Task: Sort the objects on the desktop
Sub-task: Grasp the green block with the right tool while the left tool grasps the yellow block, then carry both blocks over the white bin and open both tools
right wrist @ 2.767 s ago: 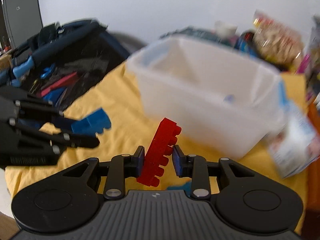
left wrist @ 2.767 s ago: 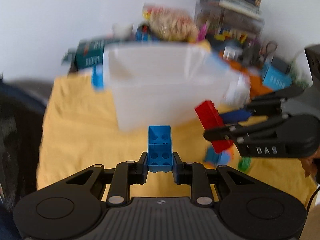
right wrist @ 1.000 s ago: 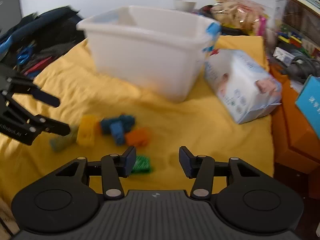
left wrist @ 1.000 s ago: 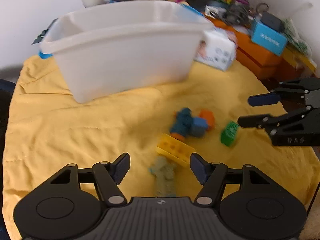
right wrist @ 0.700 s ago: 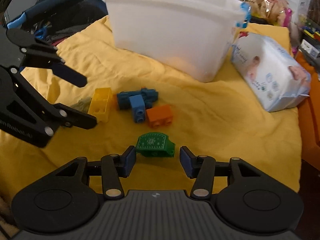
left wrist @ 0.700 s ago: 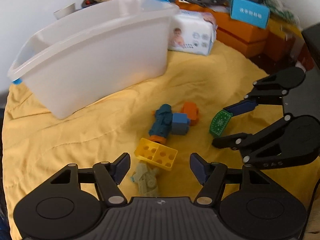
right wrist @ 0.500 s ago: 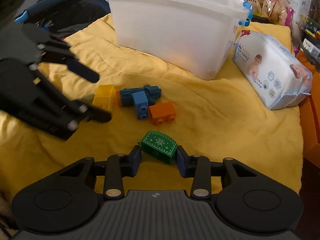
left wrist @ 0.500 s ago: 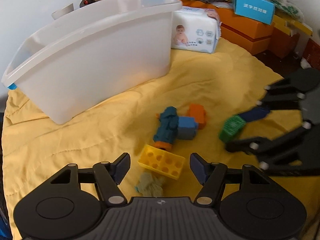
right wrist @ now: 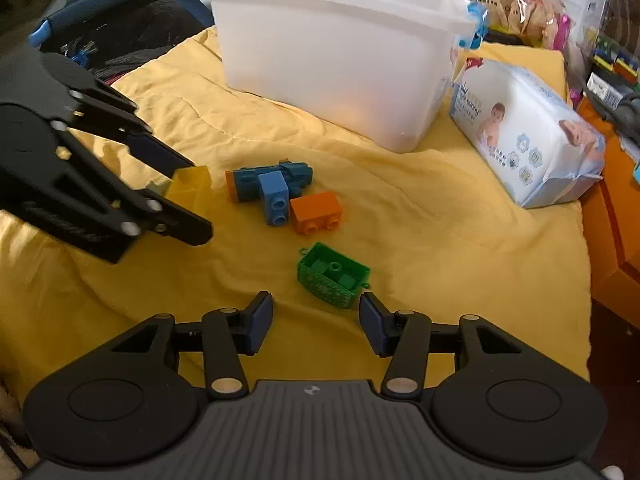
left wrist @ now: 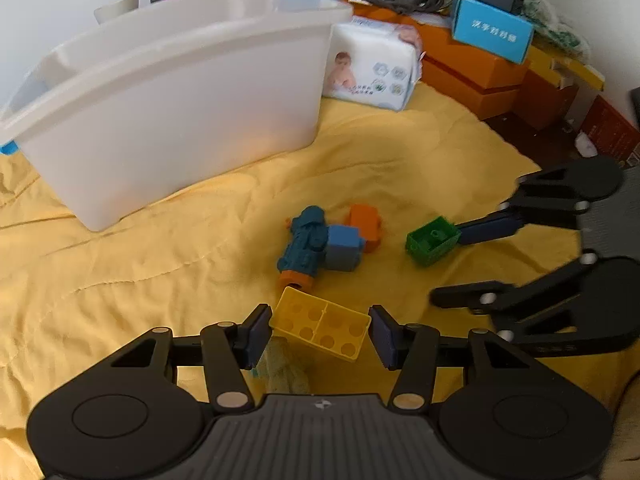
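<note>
Left gripper [left wrist: 319,332] jaws closing about the yellow brick [left wrist: 320,328], pads not yet pressing; right gripper [right wrist: 316,318] jaws opening, green brick [right wrist: 332,274] loose on the yellow cloth [right wrist: 440,248] just ahead; farther off, blue and orange bricks [right wrist: 280,194], then the white bin [right wrist: 336,52].

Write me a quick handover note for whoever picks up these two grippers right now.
Left gripper: jaws closing around the yellow brick, hollow side up; not gripped yet.
Right gripper: jaws opening, empty; the green piece lies on the cloth just ahead, tipped hollow side up.
Still on the yellow cloth: a dark blue piece joined to a light blue brick, an orange brick, a pale green piece under the left jaws.
The white bin stands behind them; its contents are hidden.
Left: put every loose piece in.
</note>
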The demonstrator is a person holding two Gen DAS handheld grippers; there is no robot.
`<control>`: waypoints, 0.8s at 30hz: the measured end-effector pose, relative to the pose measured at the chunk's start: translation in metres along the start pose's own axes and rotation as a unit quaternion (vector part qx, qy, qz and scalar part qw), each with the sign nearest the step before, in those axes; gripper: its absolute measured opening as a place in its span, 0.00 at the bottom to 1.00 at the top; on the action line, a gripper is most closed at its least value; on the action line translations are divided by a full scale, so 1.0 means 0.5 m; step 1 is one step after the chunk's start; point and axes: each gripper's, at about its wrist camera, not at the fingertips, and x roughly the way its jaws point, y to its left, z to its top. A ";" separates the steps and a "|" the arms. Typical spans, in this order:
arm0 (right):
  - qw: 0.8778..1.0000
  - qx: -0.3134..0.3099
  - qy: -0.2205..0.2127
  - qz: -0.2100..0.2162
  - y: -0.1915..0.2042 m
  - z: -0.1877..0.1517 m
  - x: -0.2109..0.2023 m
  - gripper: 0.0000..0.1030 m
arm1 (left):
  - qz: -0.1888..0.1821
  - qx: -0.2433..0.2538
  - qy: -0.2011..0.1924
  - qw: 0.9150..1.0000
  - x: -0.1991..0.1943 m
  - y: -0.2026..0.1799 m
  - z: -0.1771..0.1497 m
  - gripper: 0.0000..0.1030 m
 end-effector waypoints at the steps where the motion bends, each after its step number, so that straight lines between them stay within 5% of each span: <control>1: 1.000 0.003 0.001 0.002 -0.001 0.001 0.005 0.51 | -0.001 0.000 -0.005 1.000 -0.008 -0.001 0.000 0.55; 14: 1.000 0.018 0.003 0.003 -0.007 0.039 0.013 0.40 | 0.016 -0.010 -0.036 0.999 -0.049 0.024 0.015 0.55; 24: 0.998 -0.020 -0.062 -0.023 -0.011 0.131 -0.088 0.40 | 0.057 0.000 -0.108 0.993 -0.145 0.076 0.109 0.55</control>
